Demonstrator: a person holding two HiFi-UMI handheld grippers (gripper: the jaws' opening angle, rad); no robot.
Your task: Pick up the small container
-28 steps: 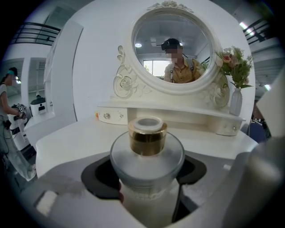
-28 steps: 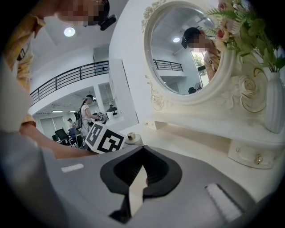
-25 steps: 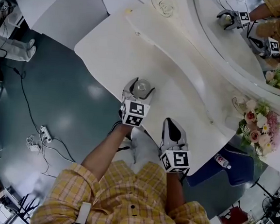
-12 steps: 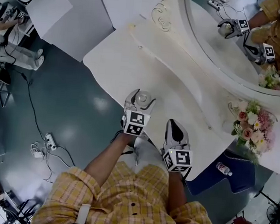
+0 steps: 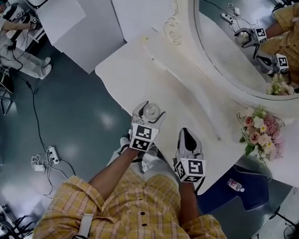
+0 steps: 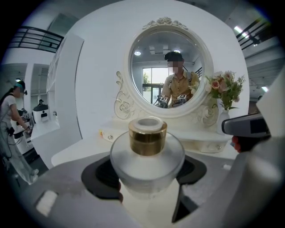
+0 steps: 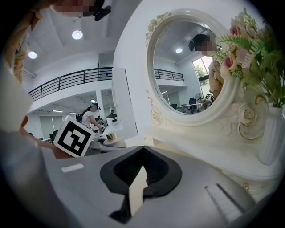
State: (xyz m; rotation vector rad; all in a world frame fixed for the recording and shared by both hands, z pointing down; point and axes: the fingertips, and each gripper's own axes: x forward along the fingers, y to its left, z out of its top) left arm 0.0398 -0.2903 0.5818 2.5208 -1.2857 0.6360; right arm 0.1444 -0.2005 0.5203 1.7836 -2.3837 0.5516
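Frosted glass small container point(image 6: 147, 153) with a gold collar is clamped between my left tool's point(image 5: 149, 111) jaws at the white counter's point(image 5: 123, 73) near edge. Its contents are unreadable. My right tool point(image 7: 142, 156) is clenched and empty.

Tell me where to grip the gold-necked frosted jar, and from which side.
Grip the jar by its wide frosted body, below the gold neck, level from the front; it stands upright, and the left gripper clasps it there.
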